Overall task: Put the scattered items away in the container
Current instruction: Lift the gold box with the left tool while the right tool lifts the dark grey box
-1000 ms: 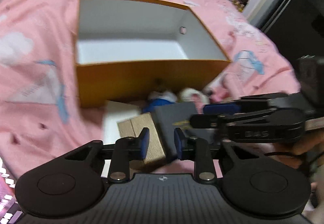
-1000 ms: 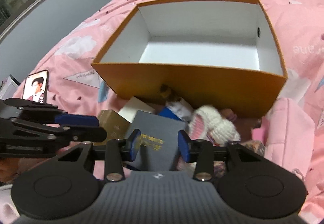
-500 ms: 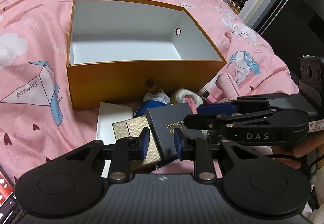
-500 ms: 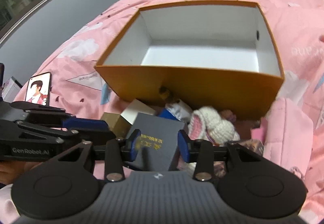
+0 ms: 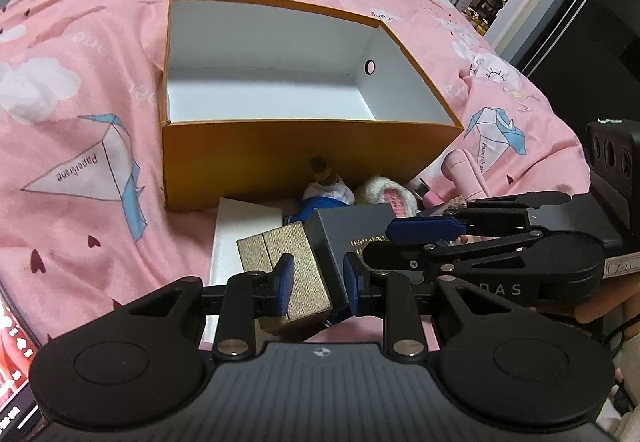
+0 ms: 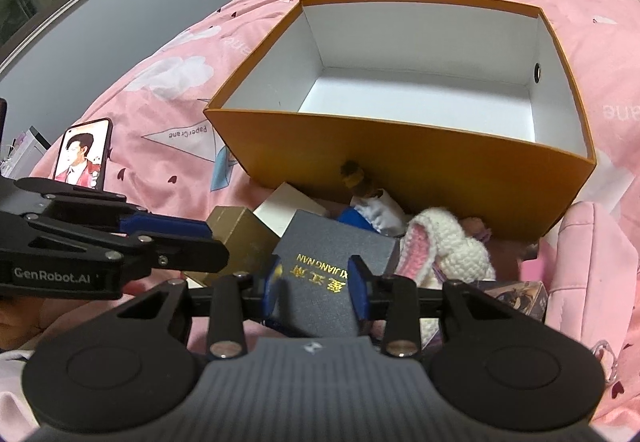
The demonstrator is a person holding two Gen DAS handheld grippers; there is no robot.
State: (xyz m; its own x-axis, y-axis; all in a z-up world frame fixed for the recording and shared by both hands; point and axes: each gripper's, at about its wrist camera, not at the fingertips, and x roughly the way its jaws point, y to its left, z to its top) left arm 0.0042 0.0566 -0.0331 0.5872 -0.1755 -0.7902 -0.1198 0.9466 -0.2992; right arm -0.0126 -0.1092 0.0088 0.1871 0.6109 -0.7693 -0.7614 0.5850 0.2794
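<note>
Pinching the gold box (image 5: pixel 289 262), the left gripper (image 5: pixel 316 279) sits beside the right gripper (image 6: pixel 316 284), clamped on the navy box (image 6: pixel 325 274); the orange container (image 6: pixel 404 166) lies at twelve o'clock.

On the bed (image 5: pixel 80 90) stands the open box (image 6: pixel 400 162), its inside bare. Before its near wall lies a heap: a doll (image 6: pixel 368 202) against the wall, a knitted piece (image 6: pixel 452 246) to its right, a flat white box (image 5: pixel 244 226) at the left. On that white box rests a ribbed box (image 5: pixel 292 266), between the left gripper's (image 5: pixel 316 284) fingers. Just right of it lies the lettered box (image 6: pixel 320 282), between the right gripper's (image 6: pixel 316 288) fingers. A phone (image 6: pixel 84 152) stands far left on the bed.
</note>
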